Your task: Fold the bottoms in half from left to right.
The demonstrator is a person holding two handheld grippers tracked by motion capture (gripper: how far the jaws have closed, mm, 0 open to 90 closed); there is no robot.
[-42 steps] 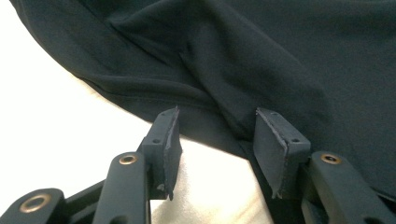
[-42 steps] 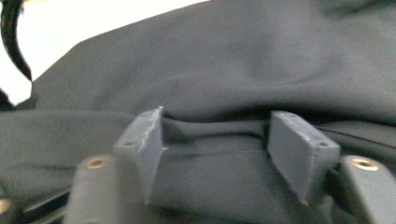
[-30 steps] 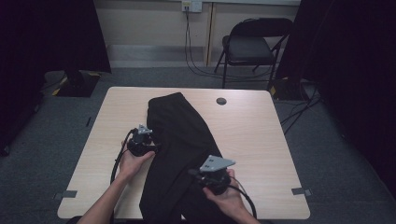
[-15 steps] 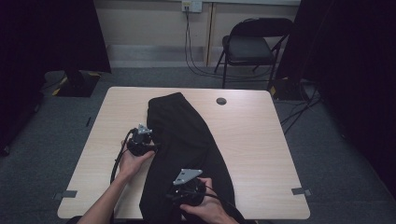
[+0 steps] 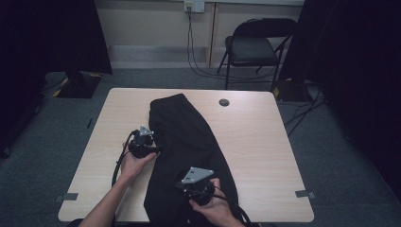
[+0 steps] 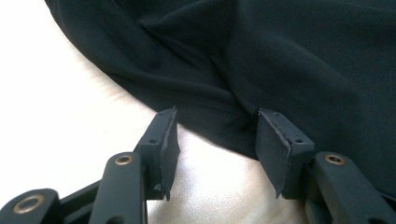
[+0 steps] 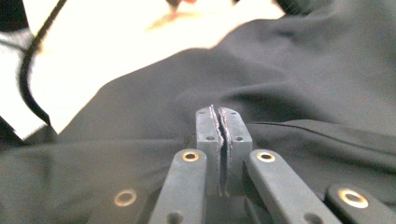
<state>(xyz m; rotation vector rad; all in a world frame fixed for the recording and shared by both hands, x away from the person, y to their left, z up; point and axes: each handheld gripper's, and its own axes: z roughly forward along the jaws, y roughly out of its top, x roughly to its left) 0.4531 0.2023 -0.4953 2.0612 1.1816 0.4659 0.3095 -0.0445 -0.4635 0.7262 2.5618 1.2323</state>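
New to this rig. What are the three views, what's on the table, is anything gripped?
No robot: a person holds a two-jaw gripper in each hand. The high view looks down on the table, where a black garment lies. The other two pictures come from cameras riding on each gripper, looking along its jaws. The left gripper is open at the garment's edge, the cloth just beyond its pads, nothing pinched. The right gripper has just been closing; its jaws meet over the garment, and whether cloth is caught isn't clear.
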